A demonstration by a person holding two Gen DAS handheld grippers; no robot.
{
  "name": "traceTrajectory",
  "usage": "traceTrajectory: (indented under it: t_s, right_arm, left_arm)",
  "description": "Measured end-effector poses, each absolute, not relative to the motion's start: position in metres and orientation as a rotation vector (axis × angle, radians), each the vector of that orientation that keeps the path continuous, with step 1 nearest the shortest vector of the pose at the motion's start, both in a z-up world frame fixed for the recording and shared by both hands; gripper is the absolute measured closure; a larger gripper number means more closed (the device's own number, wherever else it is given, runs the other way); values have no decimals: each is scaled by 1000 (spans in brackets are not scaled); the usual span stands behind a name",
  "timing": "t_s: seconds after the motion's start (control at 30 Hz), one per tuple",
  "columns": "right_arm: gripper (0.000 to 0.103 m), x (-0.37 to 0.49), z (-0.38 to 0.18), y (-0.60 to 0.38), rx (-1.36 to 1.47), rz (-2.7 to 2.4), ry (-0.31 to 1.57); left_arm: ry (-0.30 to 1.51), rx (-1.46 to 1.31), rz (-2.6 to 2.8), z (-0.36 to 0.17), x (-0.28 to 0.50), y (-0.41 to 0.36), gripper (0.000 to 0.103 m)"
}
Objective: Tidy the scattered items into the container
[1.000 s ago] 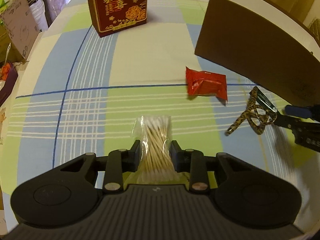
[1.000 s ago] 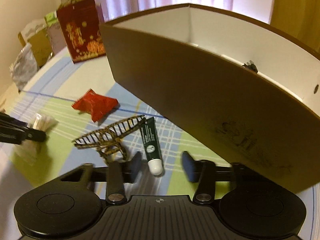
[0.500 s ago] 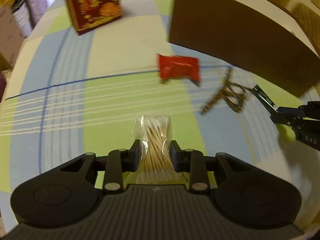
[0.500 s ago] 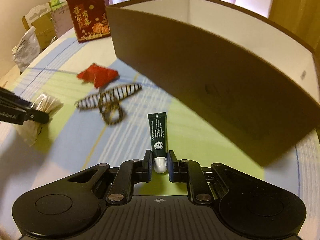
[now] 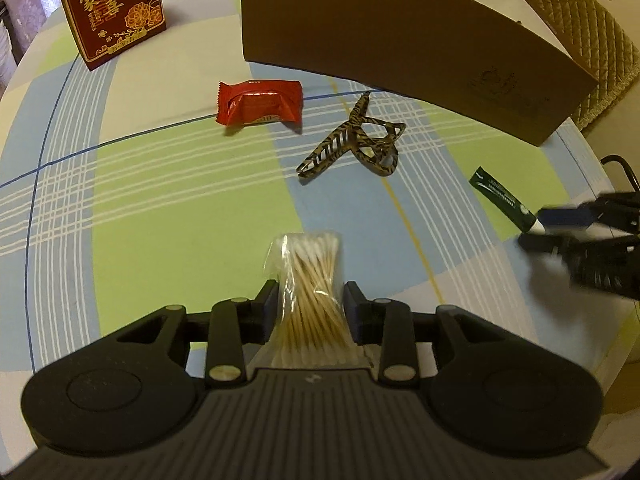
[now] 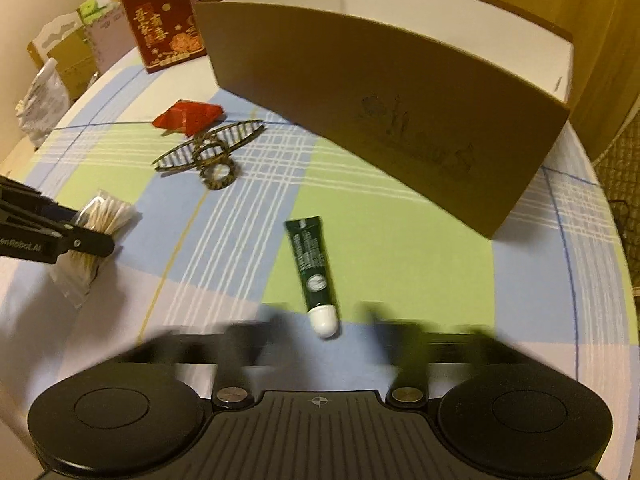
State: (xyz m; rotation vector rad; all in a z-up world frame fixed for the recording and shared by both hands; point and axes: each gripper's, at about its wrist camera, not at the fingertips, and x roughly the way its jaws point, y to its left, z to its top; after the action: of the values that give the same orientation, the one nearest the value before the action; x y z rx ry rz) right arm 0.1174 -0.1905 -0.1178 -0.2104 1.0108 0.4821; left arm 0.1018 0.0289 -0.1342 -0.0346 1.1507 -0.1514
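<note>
1. the left tool [image 5: 310, 307] is squeezed shut on the bag of cotton swabs [image 5: 310, 276], just above the checked desk [image 5: 160, 200].
2. the right tool [image 6: 324, 332] is blurry, but its two fingers are spread wide, one on each side of the white cap of the green tube [image 6: 313, 268]. the tube lies flat on the desk.
3. the red snack pack [image 5: 259, 103] and the striped hair clip [image 5: 354, 140] lie near each other, in front of the big brown box [image 6: 380, 92].
4. a red gift bag [image 5: 110, 8] stands behind them.
</note>
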Motion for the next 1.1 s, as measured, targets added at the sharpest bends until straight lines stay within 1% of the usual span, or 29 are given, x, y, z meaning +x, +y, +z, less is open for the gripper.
traceTrajectory:
  t_s: [0.07, 0.27, 0.43, 0.5, 0.53, 0.6, 0.7, 0.77, 0.8, 0.87, 0.93, 0.97, 1.1]
  right_arm:
    - [22, 118, -117, -190, -207, 496, 994]
    - [22, 128, -127, -184, -221, 500, 987]
    - [23, 138, -132, -177, -252, 512, 958]
    - [26, 140, -133, -175, -259, 517, 948]
    - [30, 141, -132, -174, -263, 520, 943]
    - [32, 140, -132, -172, -269, 524, 936]
    - [44, 137, -132, -173, -274, 534, 927]
    - [59, 134, -130, -172, -281, 548, 923]
    - [63, 133, -129, -172, -284, 554, 923]
    - [71, 129, -129, -172, -287, 558, 924]
    - [76, 125, -128, -173, -285, 560, 925]
    - [82, 122, -128, -173, -289, 565, 928]
    - [84, 109, -125, -178, -273, 602, 961]
  left_arm:
    - [1149, -32, -146, -134, 102, 27, 66]
    - [1138, -18, -128, -134, 104, 25, 57]
    - [1124, 7, -112, -135, 108, 25, 56]
    - [1120, 9, -106, -135, 109, 25, 56]
    - [1118, 9, -104, -135, 109, 25, 57]
    - [1114, 16, -102, -136, 107, 24, 57]
    - [1105, 47, -107, -136, 104, 20, 59]
    - [1101, 51, -106, -136, 102, 19, 61]
    - [1098, 53, -108, -136, 102, 19, 63]
    - [1089, 56, -115, -136, 100, 18, 69]
    - [1081, 60, -126, -136, 98, 17, 74]
    - [1081, 59, -133, -136, 97, 17, 78]
    - [1088, 49, -160, -135, 91, 13, 81]
